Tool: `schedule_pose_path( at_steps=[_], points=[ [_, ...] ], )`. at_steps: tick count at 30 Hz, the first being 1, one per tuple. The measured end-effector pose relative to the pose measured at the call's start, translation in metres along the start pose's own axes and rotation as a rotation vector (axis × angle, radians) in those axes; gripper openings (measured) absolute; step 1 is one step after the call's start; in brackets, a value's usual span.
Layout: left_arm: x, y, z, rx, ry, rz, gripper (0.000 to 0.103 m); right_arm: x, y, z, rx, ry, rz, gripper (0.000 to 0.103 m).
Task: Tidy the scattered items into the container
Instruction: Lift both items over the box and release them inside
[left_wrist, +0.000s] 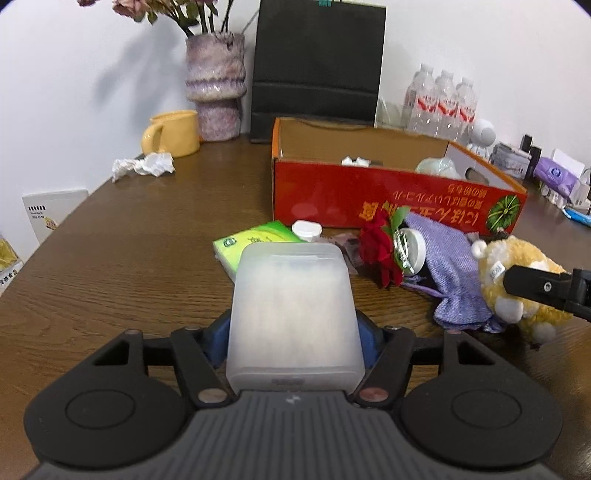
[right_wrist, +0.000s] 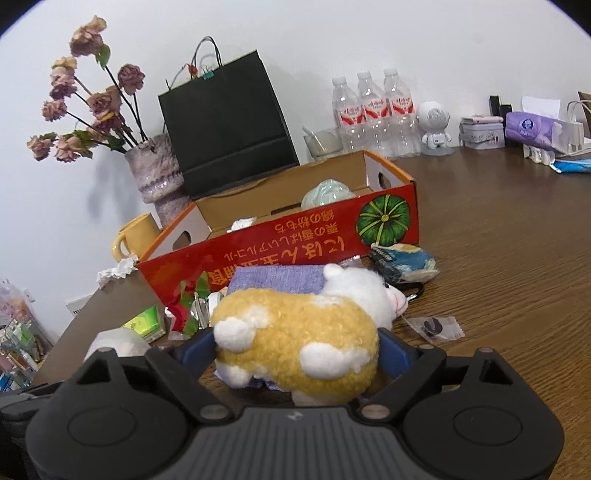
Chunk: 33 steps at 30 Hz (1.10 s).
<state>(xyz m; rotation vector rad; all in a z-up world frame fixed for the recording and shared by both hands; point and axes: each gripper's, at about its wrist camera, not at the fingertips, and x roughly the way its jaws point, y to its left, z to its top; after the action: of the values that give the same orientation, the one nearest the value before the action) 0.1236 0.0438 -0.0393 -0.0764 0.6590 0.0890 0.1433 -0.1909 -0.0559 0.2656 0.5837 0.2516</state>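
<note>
A frosted plastic box sits between the blue pads of my left gripper, which press on its two sides. In the right wrist view a yellow and white plush toy lies on a purple pouch, between the pads of my right gripper. Those pads stand close by its flanks without squeezing it. The red cardboard box stands open just behind, holding crumpled paper and a pale green item. A red rose, a round tin and a green tissue pack lie in front of it.
A blue patterned pouch and a small sachet lie right of the plush. Crumpled tissue, a yellow mug, a vase, a black paper bag and water bottles line the back of the table.
</note>
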Motion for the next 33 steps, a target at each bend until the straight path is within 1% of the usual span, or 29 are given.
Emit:
schedule_pose_path(
  at_steps=[8, 17, 22, 25, 28, 30, 33],
  points=[
    [-0.024, -0.008, 0.002, -0.006, -0.036, -0.03, 0.066, -0.024, -0.007, 0.001, -0.02, -0.07, 0.043, 0.086],
    [-0.032, -0.018, 0.004, -0.011, -0.048, -0.045, 0.066, -0.036, -0.016, 0.001, -0.028, -0.095, 0.071, 0.083],
    [-0.046, -0.023, 0.012, -0.009, -0.087, -0.061, 0.066, -0.049, -0.016, 0.006, -0.049, -0.132, 0.089, 0.083],
    [-0.054, -0.025, 0.026, 0.002, -0.117, -0.082, 0.067, -0.057, -0.014, 0.017, -0.07, -0.167, 0.1, 0.083],
    [-0.056, -0.027, 0.048, 0.015, -0.143, -0.101, 0.067, -0.062, -0.012, 0.035, -0.1, -0.206, 0.116, 0.083],
    [-0.052, -0.029, 0.068, 0.018, -0.155, -0.116, 0.067, -0.061, -0.01, 0.053, -0.123, -0.231, 0.125, 0.083],
    [-0.036, -0.034, 0.103, 0.024, -0.163, -0.113, 0.066, -0.048, -0.005, 0.085, -0.165, -0.267, 0.13, 0.083]
  ],
)
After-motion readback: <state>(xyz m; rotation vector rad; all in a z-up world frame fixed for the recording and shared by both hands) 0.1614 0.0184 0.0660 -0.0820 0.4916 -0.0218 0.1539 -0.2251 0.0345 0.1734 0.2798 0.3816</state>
